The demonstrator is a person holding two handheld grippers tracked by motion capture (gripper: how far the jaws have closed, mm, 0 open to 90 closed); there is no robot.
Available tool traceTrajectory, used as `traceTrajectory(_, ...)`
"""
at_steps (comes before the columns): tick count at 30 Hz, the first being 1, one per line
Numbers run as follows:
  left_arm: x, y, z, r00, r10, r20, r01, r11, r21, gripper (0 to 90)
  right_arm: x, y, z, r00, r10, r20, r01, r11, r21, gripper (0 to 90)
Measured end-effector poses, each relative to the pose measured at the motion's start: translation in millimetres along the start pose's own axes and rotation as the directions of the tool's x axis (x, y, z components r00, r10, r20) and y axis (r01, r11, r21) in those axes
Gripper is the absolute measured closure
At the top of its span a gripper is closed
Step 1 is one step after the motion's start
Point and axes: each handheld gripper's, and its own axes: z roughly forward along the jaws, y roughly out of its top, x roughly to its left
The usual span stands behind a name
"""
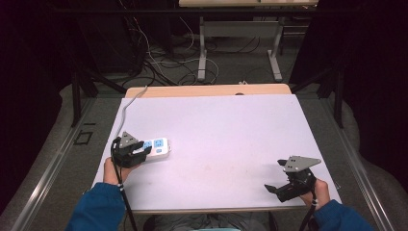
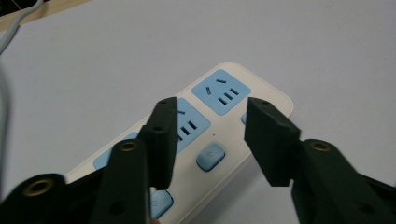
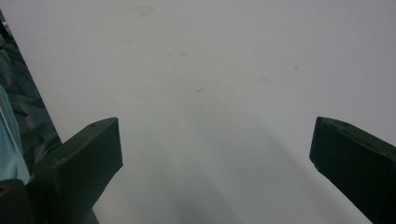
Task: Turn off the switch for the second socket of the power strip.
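A white power strip (image 1: pixel 156 146) with blue sockets and blue switch buttons lies flat at the left of the white table top (image 1: pixel 216 130). My left gripper (image 1: pixel 144 148) is at its near end, pointing along it. In the left gripper view the jaws of this gripper (image 2: pixel 211 105) stand apart over the strip (image 2: pixel 219 93), one above a socket and one at the strip's edge, with no pad pressing on it. My right gripper (image 1: pixel 273 175) rests at the near right of the table. Its jaws (image 3: pixel 217 126) are wide open over bare table surface.
The strip's grey cable (image 1: pixel 126 108) runs from the strip to the far left corner and off the table. A wooden edge (image 1: pixel 211 90) borders the far side. Beyond it stand another table's legs (image 1: pixel 202 57) and loose floor cables. Dark curtains flank both sides.
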Motion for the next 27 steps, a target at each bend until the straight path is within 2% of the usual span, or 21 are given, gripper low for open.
traceTrajectory(4,-1.4,1.9,0.0,0.9999,0.009,-0.005,-0.009,0.9999,0.014,38.5,-0.1,0.1,-0.1,1.0,-0.007,-0.003,0.007,1.0,0.0,1.8)
traceTrajectory(10,-3.5,3.9,-0.3,0.9999,0.015,-0.008,-0.014,0.9995,0.03,24.2,0.2,0.4,-0.3,1.0,-0.005,-0.002,0.005,1.0,0.006,1.8)
traceTrajectory(18,-5.2,5.4,-0.3,0.9999,0.011,-0.012,-0.01,0.9987,0.051,12.5,0.0,0.2,0.0,1.0,-0.007,-0.004,0.007,1.0,0.0,1.8)
traceTrajectory(21,-6.5,5.6,0.3,1.0,0.0,-0.002,0.0,0.9988,0.049,8.0,-0.1,0.1,0.2,1.0,-0.007,-0.003,0.007,1.0,0.0,1.8)
traceTrajectory(23,-6.2,5.9,-0.2,0.9999,0.015,0.008,-0.016,0.9981,0.06,4.0,0.0,0.1,0.1,1.0,-0.004,-0.005,0.004,1.0,0.0,1.8)
traceTrajectory(27,-9.9,6.2,-0.2,0.9999,0.014,0.007,-0.014,0.998,0.061,0.2,-0.2,0.2,0.0,1.0,-0.007,-0.007,0.007,1.0,0.004,1.8)
